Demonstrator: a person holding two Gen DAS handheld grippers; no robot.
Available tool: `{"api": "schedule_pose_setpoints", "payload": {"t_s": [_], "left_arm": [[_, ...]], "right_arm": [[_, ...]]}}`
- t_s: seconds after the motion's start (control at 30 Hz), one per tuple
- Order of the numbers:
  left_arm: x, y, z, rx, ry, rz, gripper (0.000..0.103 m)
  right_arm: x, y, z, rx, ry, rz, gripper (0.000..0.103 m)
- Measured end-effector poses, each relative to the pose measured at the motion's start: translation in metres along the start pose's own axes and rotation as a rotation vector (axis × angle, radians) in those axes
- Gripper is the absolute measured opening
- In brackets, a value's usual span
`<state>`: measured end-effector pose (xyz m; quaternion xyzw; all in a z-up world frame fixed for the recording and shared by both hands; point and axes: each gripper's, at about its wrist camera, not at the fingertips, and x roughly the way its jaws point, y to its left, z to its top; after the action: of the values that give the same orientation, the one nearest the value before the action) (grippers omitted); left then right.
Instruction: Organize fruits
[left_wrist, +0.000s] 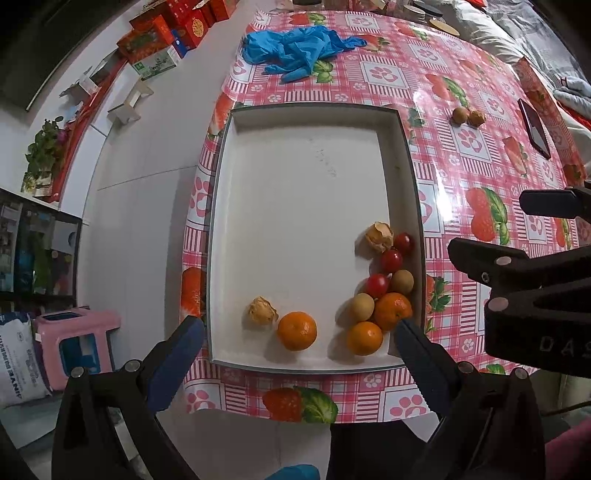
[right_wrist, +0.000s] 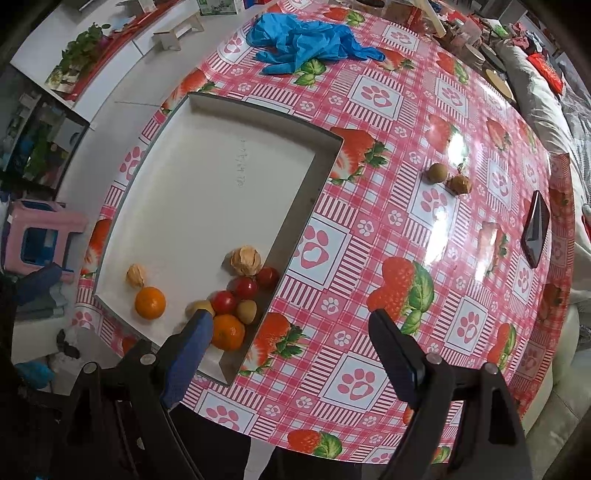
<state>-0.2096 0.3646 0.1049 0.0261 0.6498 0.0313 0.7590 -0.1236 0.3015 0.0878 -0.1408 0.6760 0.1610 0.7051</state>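
Landmark is the white tray (left_wrist: 295, 177) on the pink strawberry-print tablecloth (left_wrist: 480, 177). Left of the tray, past the table edge: a pink stool (left_wrist: 74, 336) on the floor. Left gripper (left_wrist: 299, 347) hangs above the tray's near edge, jaws spread wide, nothing between them, blue pads either side of the near fruits. Inside the tray, near-left: a papery husk fruit (left_wrist: 261, 311) touching an orange (left_wrist: 297, 330). Near-right corner of the tray: a cluster against the right wall, with two more oranges (left_wrist: 392, 311), two tan round fruits (left_wrist: 362, 307), three cherry tomatoes (left_wrist: 390, 260) and a second husk fruit (left_wrist: 379, 236) at the far end of the cluster. The rest of the tray floor is bare. Beyond the tray's far edge: crumpled blue gloves (left_wrist: 299, 48). Right of the tray, well apart on the cloth: a small brown round fruit (right_wrist: 437, 172) just beside a husk fruit (right_wrist: 459, 183). Right gripper (right_wrist: 291, 334) hovers over the tray's near-right corner and the cloth beside it, jaws wide apart and holding nothing; its left pad overlaps the cluster in view, contact unclear. Far right of the tray: a dark phone (right_wrist: 536, 229) lying near the table edge.
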Motion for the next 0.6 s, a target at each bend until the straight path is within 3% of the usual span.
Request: {"api": "schedule_pose_setpoints", "payload": {"t_s": [0.6], "left_arm": [[0.0009, -0.0036, -0.0005, 0.016, 0.006, -0.002, 0.103]], "right_arm": [[0.0023, 0.0016, -0.0006, -0.001, 0.009, 0.006, 0.088]]}}
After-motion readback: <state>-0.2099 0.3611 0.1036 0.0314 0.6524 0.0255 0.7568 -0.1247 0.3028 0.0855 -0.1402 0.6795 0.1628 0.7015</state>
